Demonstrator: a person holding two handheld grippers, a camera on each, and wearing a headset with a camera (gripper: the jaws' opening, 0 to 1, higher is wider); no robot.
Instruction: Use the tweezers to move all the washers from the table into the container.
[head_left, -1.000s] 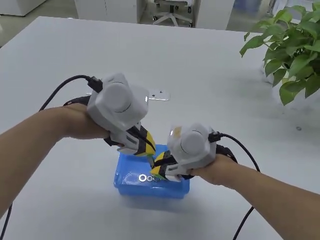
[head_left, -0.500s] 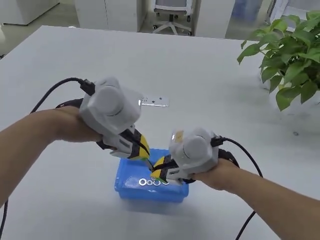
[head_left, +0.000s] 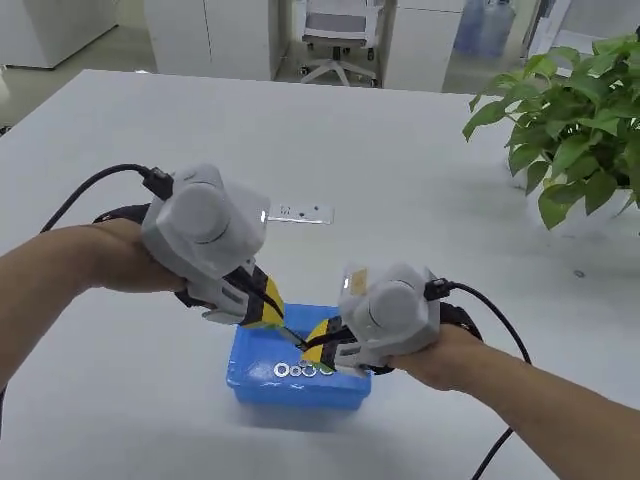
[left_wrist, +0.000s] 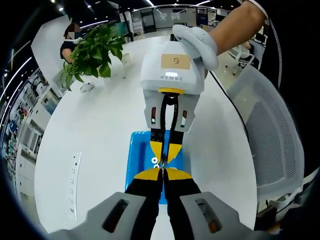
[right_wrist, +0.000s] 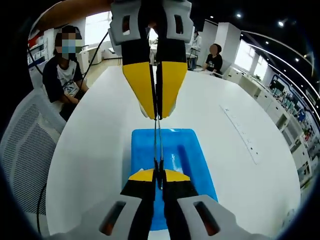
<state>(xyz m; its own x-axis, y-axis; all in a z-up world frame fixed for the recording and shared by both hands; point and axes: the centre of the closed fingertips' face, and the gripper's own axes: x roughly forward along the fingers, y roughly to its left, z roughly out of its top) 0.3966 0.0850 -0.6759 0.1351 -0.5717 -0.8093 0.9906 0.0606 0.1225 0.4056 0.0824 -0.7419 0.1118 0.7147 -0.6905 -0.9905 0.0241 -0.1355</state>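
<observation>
A blue container (head_left: 250, 352) sits on the white table (head_left: 420, 180) with several silvery washers (head_left: 300, 371) in a row along its near side. The left gripper (head_left: 275, 322) and the right gripper (head_left: 312, 348) meet nose to nose just above it. Thin metal tweezers (right_wrist: 157, 142) run between the two sets of jaws, and both grippers are shut on them. In the left gripper view my own jaws (left_wrist: 163, 171) are pressed together over the container (left_wrist: 137, 150), with washers (left_wrist: 156, 161) below. In the right gripper view my gripper (right_wrist: 159, 175) faces the left gripper (right_wrist: 156, 114).
A flat white strip (head_left: 297, 213) lies on the table beyond the grippers. A potted plant (head_left: 570, 140) stands at the right edge and an office chair (head_left: 340, 40) stands beyond the far edge. A seated person (right_wrist: 62, 70) is off to one side.
The head camera has tipped, shifting the whole picture. Both grippers stay together over the container, and more washers now show in a row at its near side.
</observation>
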